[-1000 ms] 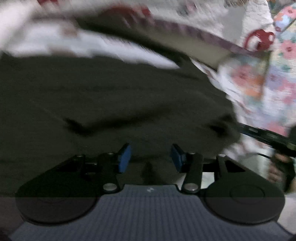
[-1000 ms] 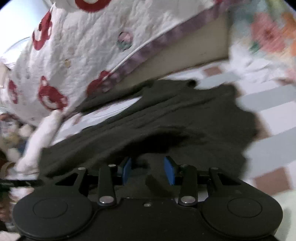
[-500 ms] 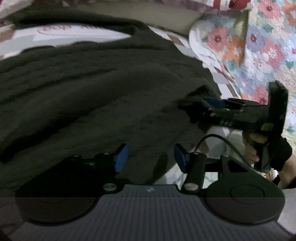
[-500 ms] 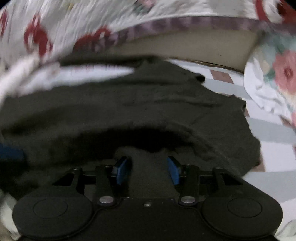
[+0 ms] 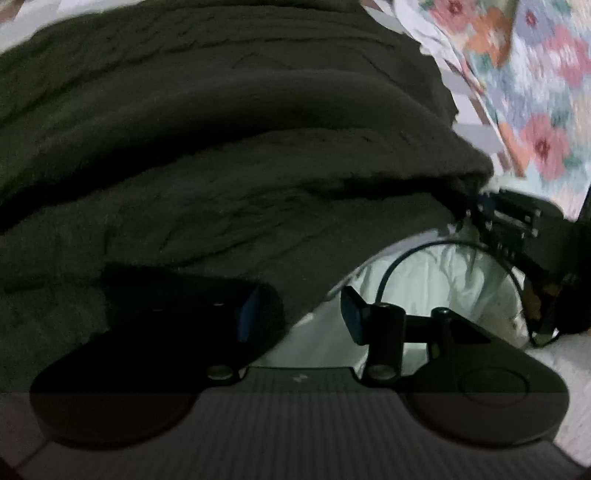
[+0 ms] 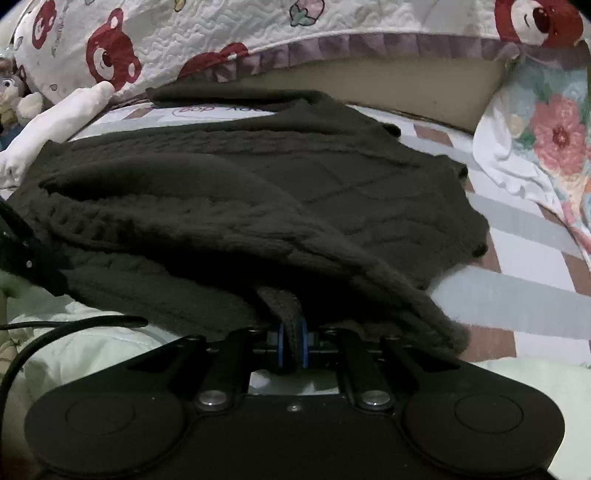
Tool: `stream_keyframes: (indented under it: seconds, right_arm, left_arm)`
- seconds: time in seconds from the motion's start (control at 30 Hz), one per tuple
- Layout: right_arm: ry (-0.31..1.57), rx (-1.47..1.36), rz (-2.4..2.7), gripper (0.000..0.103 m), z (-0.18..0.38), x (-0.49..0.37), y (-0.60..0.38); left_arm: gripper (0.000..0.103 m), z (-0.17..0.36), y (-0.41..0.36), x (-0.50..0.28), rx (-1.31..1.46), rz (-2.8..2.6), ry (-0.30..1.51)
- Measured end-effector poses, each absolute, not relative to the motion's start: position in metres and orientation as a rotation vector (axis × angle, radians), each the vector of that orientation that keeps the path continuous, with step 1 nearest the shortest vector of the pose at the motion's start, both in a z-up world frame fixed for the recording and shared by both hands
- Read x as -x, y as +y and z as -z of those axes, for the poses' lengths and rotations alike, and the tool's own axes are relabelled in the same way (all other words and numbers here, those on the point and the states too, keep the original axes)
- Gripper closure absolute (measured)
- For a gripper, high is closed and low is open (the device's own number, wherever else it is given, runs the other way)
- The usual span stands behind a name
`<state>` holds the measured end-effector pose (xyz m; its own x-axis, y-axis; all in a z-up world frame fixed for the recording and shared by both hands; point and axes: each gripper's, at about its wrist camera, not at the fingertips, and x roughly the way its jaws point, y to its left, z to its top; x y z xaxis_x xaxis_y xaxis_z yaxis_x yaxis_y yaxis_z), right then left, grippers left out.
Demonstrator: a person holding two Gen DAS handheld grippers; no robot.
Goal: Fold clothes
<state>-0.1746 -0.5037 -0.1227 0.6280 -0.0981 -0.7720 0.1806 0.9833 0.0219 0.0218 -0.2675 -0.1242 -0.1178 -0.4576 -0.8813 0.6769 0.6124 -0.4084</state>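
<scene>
Right claw [image 6: 291, 347] clamps the sweater's [image 6: 258, 206] near hem as a fold begins on the bed [image 6: 517, 288].
Its jaws have just closed on the knit; the left claw [image 5: 299, 317] stands apart at the hem's edge and should pinch fully before both lift evenly toward the far quilt [image 6: 221, 33].

Dim bed: striped sheet [image 6: 524, 225], bear quilt [image 6: 207, 40], floral bedding [image 5: 532, 92].
</scene>
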Motion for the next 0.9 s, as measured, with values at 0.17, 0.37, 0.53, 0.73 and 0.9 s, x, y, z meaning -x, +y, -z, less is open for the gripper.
stream_keyframes:
  seconds: [0.17,0.37,0.53,0.73,0.9]
  right_arm:
    - [0.862,-0.226,0.149,0.087,0.123,0.177,-0.520]
    - [0.844,-0.264,0.151,0.078,0.127,0.182,-0.521]
    - [0.836,-0.334,0.141,0.066,0.125,0.186,-0.530]
    - [0.846,-0.303,0.102,0.066,0.126,0.189,-0.530]
    - [0.838,-0.310,0.107,0.066,0.128,0.186,-0.529]
  left_arm:
    - [0.055,0.086,-0.248,-0.021,-0.163,1.013,1.188]
    - [0.044,0.070,-0.213,-0.035,-0.171,0.888,0.987]
    - [0.041,0.083,-0.221,-0.026,-0.389,0.981,0.975]
    - [0.038,0.090,-0.222,-0.028,-0.571,0.996,0.953]
    - [0.037,0.106,-0.229,-0.030,-0.696,0.995,0.909]
